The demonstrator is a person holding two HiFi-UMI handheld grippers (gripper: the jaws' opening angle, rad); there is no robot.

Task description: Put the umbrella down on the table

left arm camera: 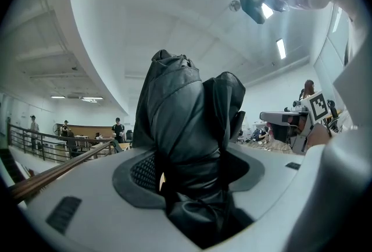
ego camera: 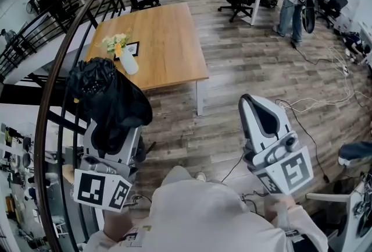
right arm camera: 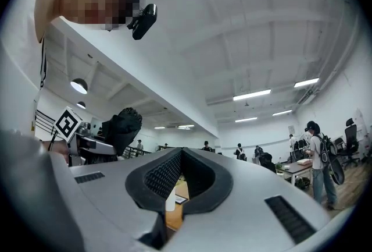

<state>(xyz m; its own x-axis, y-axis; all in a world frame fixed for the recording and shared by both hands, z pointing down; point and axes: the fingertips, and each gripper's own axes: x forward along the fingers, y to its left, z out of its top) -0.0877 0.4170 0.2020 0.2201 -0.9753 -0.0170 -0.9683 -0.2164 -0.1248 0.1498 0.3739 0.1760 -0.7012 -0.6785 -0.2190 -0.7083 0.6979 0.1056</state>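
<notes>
**Black umbrella clamped upright, short of the tabletop**

Black fabric fills the gap between the pads (left arm camera: 138, 173) of the left gripper (left arm camera: 192, 184). Both jaws are pressed in on the lower part of the folded umbrella (left arm camera: 187, 123). Its bundled bulk rises well above the fingertips and leans slightly, and its very bottom sinks out of sight in the throat of the gripper. My judgement is that the low grip keeps the bundle upright and clear for carrying.

The right gripper (ego camera: 256, 110) carries nothing. Its jaws meet at the tips, and only a sliver of wood shows through the gap lower down. It is held out to the side, well apart from the umbrella, and appears to be idle.

The umbrella is in the air beside the dark railing (ego camera: 46, 99), off the near left corner of the wooden table (ego camera: 171, 29). It touches no surface. A white vase of flowers (ego camera: 126, 59) and a small framed picture (ego camera: 133, 48) stand close to the left edge of the tabletop. The middle and right of the top are bare wood, which looks like the sensible landing spot.
</notes>
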